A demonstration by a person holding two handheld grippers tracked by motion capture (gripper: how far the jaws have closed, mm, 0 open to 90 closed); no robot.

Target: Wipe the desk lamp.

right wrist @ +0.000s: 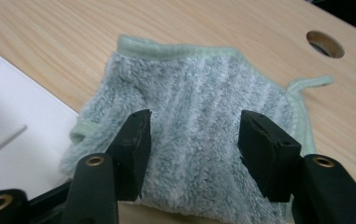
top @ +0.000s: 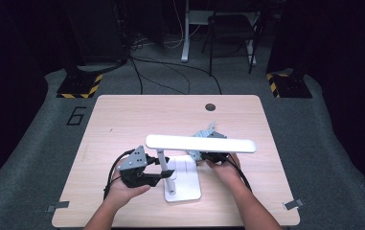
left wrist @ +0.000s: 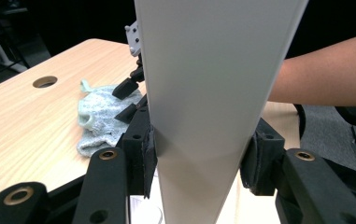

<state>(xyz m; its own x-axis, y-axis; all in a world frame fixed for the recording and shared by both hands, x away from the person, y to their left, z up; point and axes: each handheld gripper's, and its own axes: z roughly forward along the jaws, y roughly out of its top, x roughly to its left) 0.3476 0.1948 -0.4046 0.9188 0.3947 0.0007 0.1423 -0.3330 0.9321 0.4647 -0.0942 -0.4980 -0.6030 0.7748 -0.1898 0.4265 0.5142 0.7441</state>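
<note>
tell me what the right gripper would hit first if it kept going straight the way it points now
Most likely the grey-green cloth: the right gripper points straight at it with jaws open astride it, and the wooden table lies just beneath. How much gap remains is unclear.

A white desk lamp (top: 182, 165) stands upright near the table's centre; a crumpled grey-green cloth (right wrist: 199, 135) lies just right of its base.

Black two-jaw tool (top: 166, 166) with brass-ringed screw holes, grey plate, trailing black cable.
</note>
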